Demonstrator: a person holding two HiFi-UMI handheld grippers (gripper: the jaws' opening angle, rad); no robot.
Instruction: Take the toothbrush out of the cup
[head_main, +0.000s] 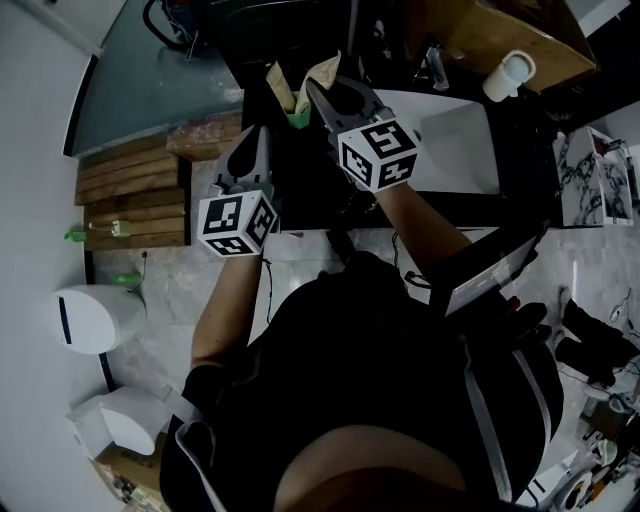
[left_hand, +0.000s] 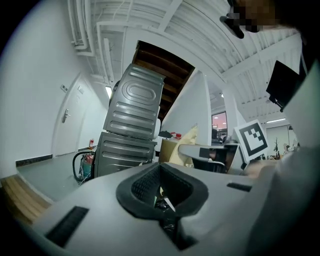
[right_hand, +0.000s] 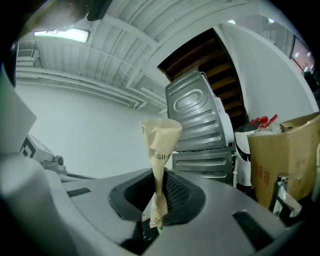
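Note:
My right gripper (head_main: 318, 98) (right_hand: 153, 226) is shut on a toothbrush in a beige paper wrapper (right_hand: 160, 150) that stands up out of its jaws, with a bit of green at the pinch. My left gripper (head_main: 268, 128) (left_hand: 162, 201) is held close beside it with its jaws together. A thin pale sliver of wrapper (left_hand: 167, 202) shows at their pinch. In the head view two beige wrapper ends (head_main: 283, 88) and a green piece (head_main: 297, 118) sit between the two tips. A white cup (head_main: 508, 75) stands on the desk at the far right, apart from both grippers.
A white desk surface (head_main: 455, 150) lies under the right arm. Wooden slats (head_main: 130, 195) and a white bin (head_main: 95, 318) are on the floor at the left. A cardboard box (right_hand: 287, 155) and grey metal cases (right_hand: 197, 120) stand ahead.

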